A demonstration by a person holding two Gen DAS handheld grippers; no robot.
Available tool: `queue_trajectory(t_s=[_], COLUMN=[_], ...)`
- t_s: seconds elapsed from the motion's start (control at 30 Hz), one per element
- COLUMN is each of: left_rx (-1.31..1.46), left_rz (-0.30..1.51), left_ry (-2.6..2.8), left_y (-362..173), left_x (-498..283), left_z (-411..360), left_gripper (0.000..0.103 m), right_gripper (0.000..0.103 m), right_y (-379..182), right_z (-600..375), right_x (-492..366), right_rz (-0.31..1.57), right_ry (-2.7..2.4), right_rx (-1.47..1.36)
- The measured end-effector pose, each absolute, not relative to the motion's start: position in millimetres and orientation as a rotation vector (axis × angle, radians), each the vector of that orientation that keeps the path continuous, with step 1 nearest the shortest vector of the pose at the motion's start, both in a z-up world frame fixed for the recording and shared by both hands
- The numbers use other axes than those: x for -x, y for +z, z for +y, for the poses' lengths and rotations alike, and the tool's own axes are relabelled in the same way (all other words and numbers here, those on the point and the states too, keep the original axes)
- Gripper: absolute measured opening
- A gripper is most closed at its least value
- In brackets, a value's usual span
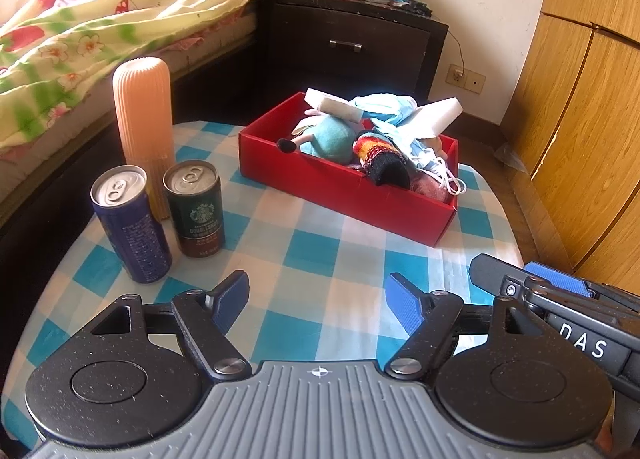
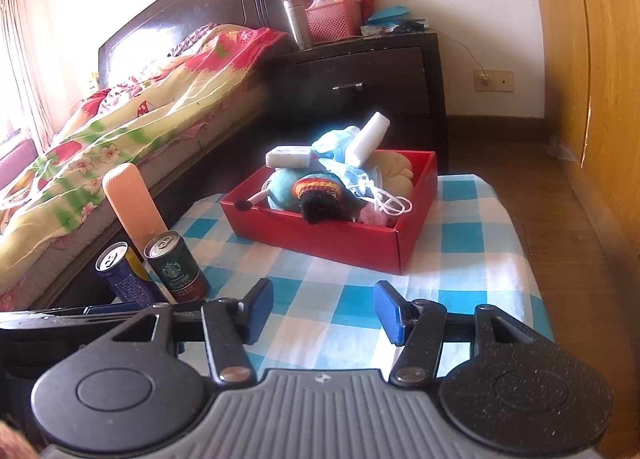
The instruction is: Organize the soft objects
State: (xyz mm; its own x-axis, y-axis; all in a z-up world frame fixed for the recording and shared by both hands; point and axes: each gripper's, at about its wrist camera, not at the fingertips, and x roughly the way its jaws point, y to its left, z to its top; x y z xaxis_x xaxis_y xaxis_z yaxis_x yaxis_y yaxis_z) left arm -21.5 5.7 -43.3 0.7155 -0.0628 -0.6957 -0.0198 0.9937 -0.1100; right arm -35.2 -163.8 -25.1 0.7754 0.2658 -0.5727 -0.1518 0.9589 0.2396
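Observation:
A red box [image 1: 352, 195] [image 2: 316, 237] sits on the checked tablecloth, full of soft things: a teal plush toy [image 1: 332, 137] [image 2: 280, 189], a striped knit sock [image 1: 380, 159] [image 2: 320, 195], blue face masks [image 1: 384, 107] [image 2: 340, 143], white sponges [image 1: 334, 105] [image 2: 368, 139] and a cream plush [image 2: 394, 171]. My left gripper [image 1: 320, 305] is open and empty, above the cloth in front of the box. My right gripper [image 2: 322, 311] is open and empty, also short of the box; it shows at the right edge of the left wrist view [image 1: 560, 287].
A blue can [image 1: 130, 223] [image 2: 120, 275], a Starbucks can [image 1: 196, 209] [image 2: 176, 271] and a tall peach ribbed container [image 1: 144, 115] [image 2: 130, 203] stand at the table's left. A bed [image 1: 80, 39] lies left, a dark nightstand [image 1: 352, 39] behind, a wooden wardrobe [image 1: 580, 99] right.

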Motion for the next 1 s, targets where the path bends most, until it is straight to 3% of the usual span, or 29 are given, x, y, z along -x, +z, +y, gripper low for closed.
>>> queue_trajectory(t_s=[1.0], left_rx=[0.06], left_rz=[0.767], left_ry=[-0.006], left_y=[-43.0], left_x=[20.4], left_z=[1.4], left_gripper=[0.077], right_gripper=[0.034], right_y=[-28.6], right_z=[-164.0], right_x=[34.2], right_rz=[0.643], right_ry=[0.225], right_rx=[-0.172])
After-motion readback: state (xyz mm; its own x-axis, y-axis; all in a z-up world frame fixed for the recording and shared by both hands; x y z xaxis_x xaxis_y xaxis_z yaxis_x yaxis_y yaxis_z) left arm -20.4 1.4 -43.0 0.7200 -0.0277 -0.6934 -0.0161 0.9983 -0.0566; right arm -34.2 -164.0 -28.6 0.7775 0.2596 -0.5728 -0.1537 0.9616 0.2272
